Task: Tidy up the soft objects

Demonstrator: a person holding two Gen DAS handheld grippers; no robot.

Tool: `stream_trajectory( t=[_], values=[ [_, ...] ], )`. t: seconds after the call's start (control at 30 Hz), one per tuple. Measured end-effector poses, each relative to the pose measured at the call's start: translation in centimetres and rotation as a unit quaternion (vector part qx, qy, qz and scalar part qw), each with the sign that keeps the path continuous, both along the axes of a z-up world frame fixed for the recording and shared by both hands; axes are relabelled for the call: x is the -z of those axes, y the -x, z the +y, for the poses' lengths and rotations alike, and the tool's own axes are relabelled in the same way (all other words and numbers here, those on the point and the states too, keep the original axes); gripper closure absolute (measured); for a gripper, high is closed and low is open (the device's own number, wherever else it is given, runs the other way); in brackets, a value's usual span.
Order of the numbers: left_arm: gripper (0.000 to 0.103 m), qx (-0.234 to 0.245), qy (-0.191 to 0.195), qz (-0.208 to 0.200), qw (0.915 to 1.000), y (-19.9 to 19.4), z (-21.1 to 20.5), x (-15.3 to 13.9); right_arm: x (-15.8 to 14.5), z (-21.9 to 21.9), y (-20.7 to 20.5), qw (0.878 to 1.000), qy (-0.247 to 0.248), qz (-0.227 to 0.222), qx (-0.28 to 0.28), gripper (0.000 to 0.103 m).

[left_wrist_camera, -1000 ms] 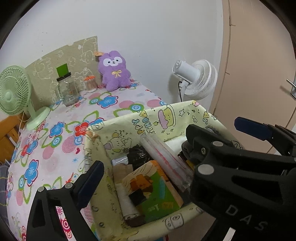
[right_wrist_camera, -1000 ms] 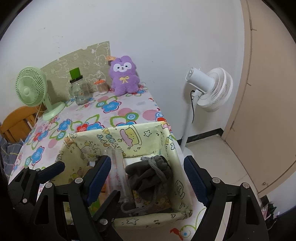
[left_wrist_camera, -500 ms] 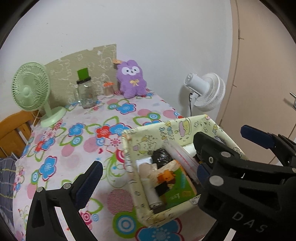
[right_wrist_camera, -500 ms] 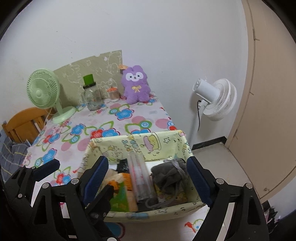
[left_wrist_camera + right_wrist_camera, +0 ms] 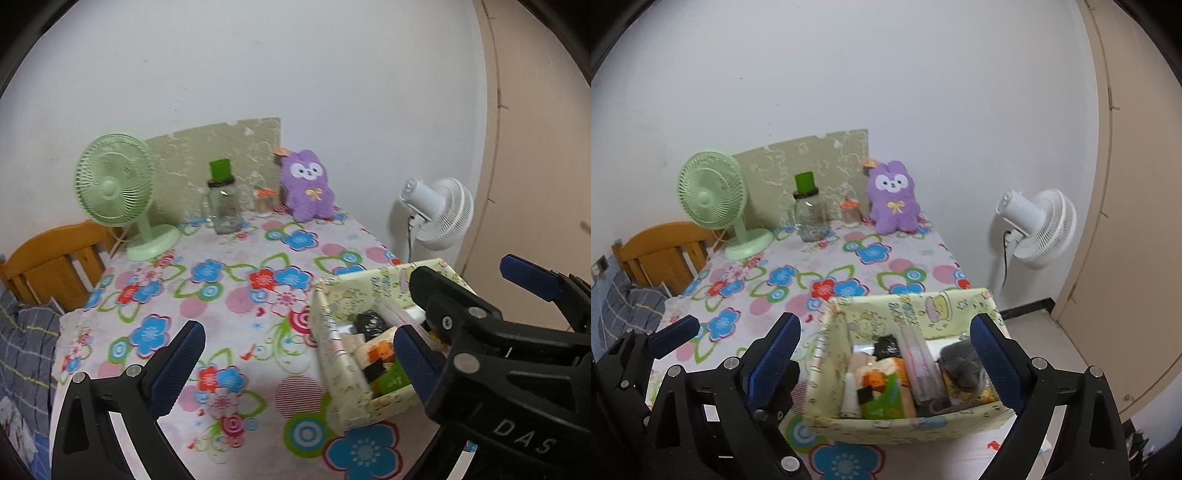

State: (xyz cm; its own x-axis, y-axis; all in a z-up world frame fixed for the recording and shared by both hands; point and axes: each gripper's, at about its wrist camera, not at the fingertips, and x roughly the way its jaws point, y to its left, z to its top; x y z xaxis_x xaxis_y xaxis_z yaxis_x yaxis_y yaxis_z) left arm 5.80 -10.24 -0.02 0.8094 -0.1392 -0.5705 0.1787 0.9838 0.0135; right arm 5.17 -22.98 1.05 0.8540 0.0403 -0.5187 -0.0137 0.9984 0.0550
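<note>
Only legible txt: white "DAS" on the black body of the right gripper (image 5: 524, 291).

The black two-finger left gripper with blue pads (image 5: 295, 363) stands wide open, nothing between its pads, angled downward. The black two-finger right gripper with blue pads (image 5: 886, 360) has just been opening its jaws; they stand wide apart, pads pressing on nothing, angled downward.

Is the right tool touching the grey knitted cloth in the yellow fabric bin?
Apart. The right wrist view shows the right tool open, its blue pads raised above the yellow fabric bin, clear of the grey knitted cloth.
</note>
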Motion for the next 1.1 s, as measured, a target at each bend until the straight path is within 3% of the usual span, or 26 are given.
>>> stream_trajectory(
  t=[0.63,1.1],
  values=[
    [0.0,-0.085,0.012,-0.067,0.994,5.4,7.9,-3.7,-4.1,5.2,4.4,0.997,-0.007,-0.067,-0.045,0.005],
    [0.0,-0.137,0.025,-0.099,0.9853,8.4,12.1,-4.6,-5.1,6.6,6.7,0.994,-0.004,-0.095,-0.052,0.003]
  ],
)
